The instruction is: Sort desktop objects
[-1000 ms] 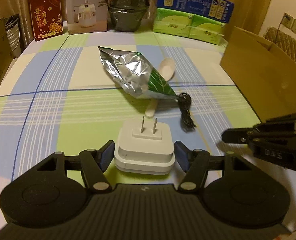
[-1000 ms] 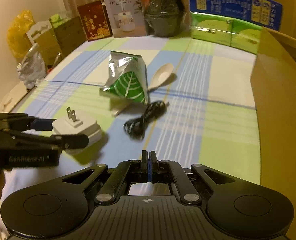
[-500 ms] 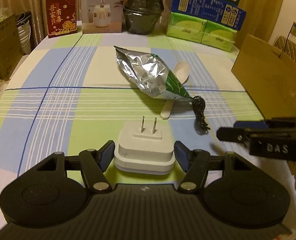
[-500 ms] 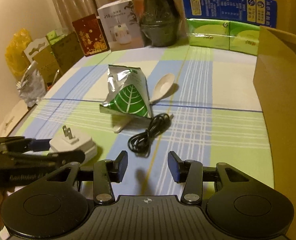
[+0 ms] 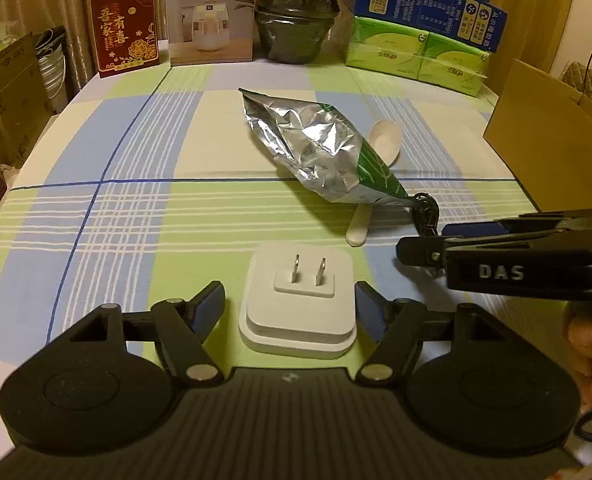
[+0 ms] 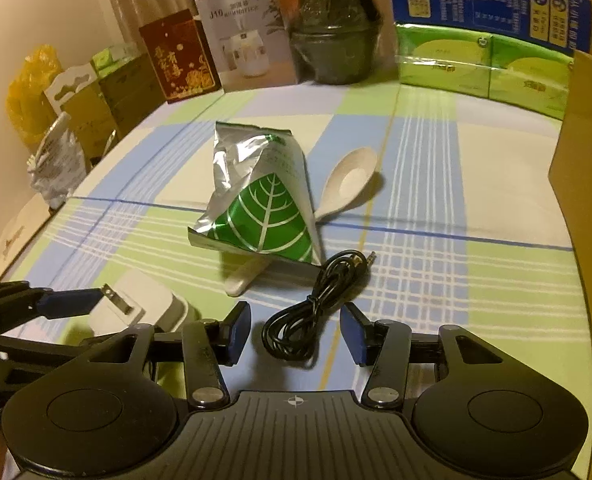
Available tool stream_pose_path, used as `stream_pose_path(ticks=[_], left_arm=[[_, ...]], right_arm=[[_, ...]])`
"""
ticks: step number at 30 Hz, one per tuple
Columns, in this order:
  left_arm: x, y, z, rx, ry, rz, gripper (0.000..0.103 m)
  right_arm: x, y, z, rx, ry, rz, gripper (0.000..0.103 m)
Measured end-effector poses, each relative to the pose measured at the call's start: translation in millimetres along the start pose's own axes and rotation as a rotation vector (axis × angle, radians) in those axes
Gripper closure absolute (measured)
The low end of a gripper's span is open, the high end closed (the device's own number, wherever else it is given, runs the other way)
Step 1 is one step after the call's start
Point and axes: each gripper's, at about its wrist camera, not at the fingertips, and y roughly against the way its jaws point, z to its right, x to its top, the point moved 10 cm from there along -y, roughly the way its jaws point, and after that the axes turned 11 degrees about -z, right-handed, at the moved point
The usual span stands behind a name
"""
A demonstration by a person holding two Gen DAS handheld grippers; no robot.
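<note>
A white plug adapter (image 5: pixel 297 300) lies prongs-up on the checked tablecloth between the fingers of my left gripper (image 5: pixel 290 302). That gripper is open, with a strip of cloth showing beside its left finger. The right wrist view shows the adapter (image 6: pixel 140 308) beside the left gripper's blue pad (image 6: pixel 72 304). A coiled black cable (image 6: pixel 296 332) sits between the spread fingers of my open right gripper (image 6: pixel 296 334). From the left wrist view the right gripper (image 5: pixel 415 246) appears edge-on, over the cable (image 5: pixel 425 212). A foil bag with a green leaf (image 6: pixel 264 208) rests on a white spoon (image 6: pixel 347 180).
A brown cardboard box (image 5: pixel 555 140) stands at the table's right side. Along the back are a red box (image 5: pixel 122 24), a humidifier carton (image 5: pixel 210 12), a dark pot (image 5: pixel 296 12) and green tissue packs (image 5: pixel 415 54). A hand (image 5: pixel 587 336) holds the right gripper.
The right gripper, shut one second ago, has opened and come down around the cable. The left gripper's fingers have spread slightly off the adapter, which now rests on the cloth.
</note>
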Motion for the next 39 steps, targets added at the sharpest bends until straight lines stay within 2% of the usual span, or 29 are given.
stream_pose_path(ticks=[3, 5, 7, 9, 10, 16, 20, 30, 39], left_arm=[[0.0, -1.4, 2.4, -0.007, -0.011, -0.001, 0.036], [-0.2, -3.4, 5.4, -0.014, -0.022, -0.004, 0.036], [-0.8, -6.4, 7.8, -0.014, -0.033, -0.012, 0.036], [-1.4, -9.7, 8.5, -0.009, -0.035, -0.020, 0.036], [-1.5, -11.1, 8.4, -0.008, -0.035, -0.022, 0.036], [-0.1, -12.0, 9.8, -0.009, -0.031, -0.022, 0.037], [-1.7, -10.8, 10.1, 0.000, -0.044, -0.027, 0.042], [-3.8, 1.2, 10.3, -0.022, -0.024, -0.041, 0.043], [-2.2, 15.8, 30.3, -0.038, -0.061, -0.034, 0.043]], right_arm=[[-0.6, -2.4, -1.6, -0.031, 0.044, 0.000, 0.057], [-2.4, -2.6, -0.2, -0.050, 0.061, 0.001, 0.066], [-3.2, -1.8, 3.6, -0.066, 0.055, -0.005, 0.082], [-3.9, 0.2, 7.8, -0.054, 0.030, -0.015, 0.087], [-3.8, 1.2, 8.9, -0.051, 0.026, -0.020, 0.095], [-15.0, 10.6, 12.4, -0.055, 0.026, -0.027, 0.095], [-22.5, 19.7, 8.8, -0.050, 0.025, -0.028, 0.095], [-22.0, 48.5, -0.5, -0.026, 0.032, 0.008, 0.095], [-33.3, 80.0, 4.2, -0.016, 0.001, 0.047, 0.095]])
